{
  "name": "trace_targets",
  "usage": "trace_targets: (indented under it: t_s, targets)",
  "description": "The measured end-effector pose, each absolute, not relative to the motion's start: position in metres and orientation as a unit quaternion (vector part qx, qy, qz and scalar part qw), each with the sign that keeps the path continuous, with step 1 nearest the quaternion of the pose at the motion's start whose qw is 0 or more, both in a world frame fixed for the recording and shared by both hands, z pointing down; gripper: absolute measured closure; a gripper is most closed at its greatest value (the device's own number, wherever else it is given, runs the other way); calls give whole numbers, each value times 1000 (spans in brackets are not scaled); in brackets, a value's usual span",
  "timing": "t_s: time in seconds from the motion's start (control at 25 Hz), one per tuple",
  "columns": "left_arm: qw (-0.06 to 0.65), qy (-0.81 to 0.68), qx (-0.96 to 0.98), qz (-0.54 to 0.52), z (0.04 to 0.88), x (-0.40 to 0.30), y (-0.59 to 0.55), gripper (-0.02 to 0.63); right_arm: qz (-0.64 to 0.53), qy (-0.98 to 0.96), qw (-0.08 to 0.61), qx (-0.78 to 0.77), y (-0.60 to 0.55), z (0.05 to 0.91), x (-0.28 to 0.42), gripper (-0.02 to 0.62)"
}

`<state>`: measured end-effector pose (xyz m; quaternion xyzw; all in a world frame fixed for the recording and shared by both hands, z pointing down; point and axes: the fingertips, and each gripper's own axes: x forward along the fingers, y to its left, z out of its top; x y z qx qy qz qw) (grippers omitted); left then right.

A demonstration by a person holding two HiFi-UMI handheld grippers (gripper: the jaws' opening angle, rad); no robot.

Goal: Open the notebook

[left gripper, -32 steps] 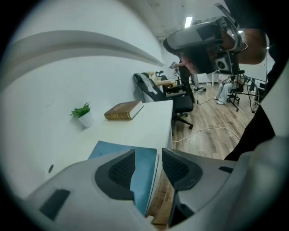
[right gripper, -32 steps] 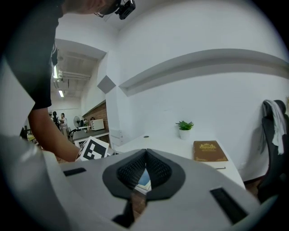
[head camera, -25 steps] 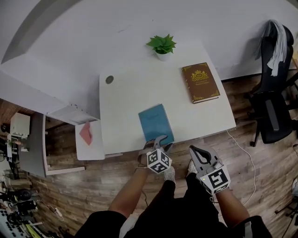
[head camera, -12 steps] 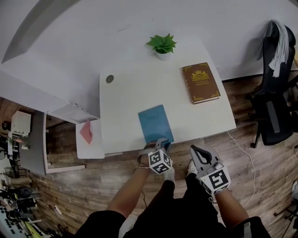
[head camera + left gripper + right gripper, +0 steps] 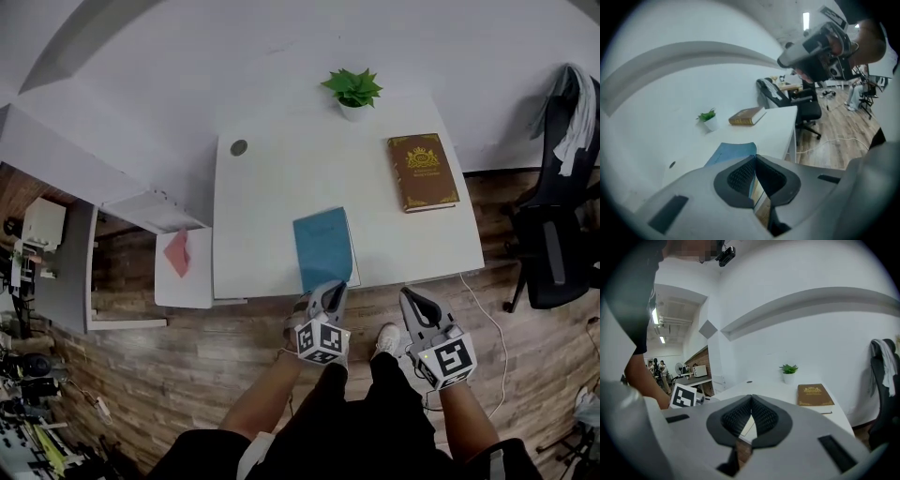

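Head view shows the blue notebook (image 5: pixel 322 246) near the front edge of the white table (image 5: pixel 272 178), its long axis running almost from 12 to 6 o'clock. The left gripper (image 5: pixel 330 289) sits at the notebook's 6 o'clock end, jaws clenched on the edge of the cover, which looks a little raised with a white page under it. The right gripper (image 5: pixel 413 300) hangs at 3 o'clock from the left one, off the table, jaws pressed together on nothing. The left is nearer, so I judge the cover must swing toward 9 o'clock.
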<state>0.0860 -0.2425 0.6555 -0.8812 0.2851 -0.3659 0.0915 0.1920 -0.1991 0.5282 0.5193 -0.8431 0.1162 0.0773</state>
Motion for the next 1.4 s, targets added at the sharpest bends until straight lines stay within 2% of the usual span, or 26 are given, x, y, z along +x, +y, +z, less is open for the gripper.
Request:
trace_targets:
  t_s: [0.2, 0.52, 0.84, 1.16, 1.4]
  targets:
    - [46, 361, -889, -279, 624, 61, -247, 595, 113, -844, 83, 518, -206, 525, 182, 594]
    - [-134, 496, -855, -64, 584, -11, -260, 597, 120, -856, 92, 494, -211, 526, 145, 594]
    - [-268, 576, -771, 47, 601, -86, -256, 597, 113, -871, 106, 467, -216, 524, 115, 592]
    - [-286, 630, -720, 59, 622, -143, -264, 598, 109, -884, 118, 439, -219, 525, 85, 594]
    - [-283, 666, -690, -3, 659, -172, -268, 597, 105, -890, 119, 428, -222, 527, 73, 594]
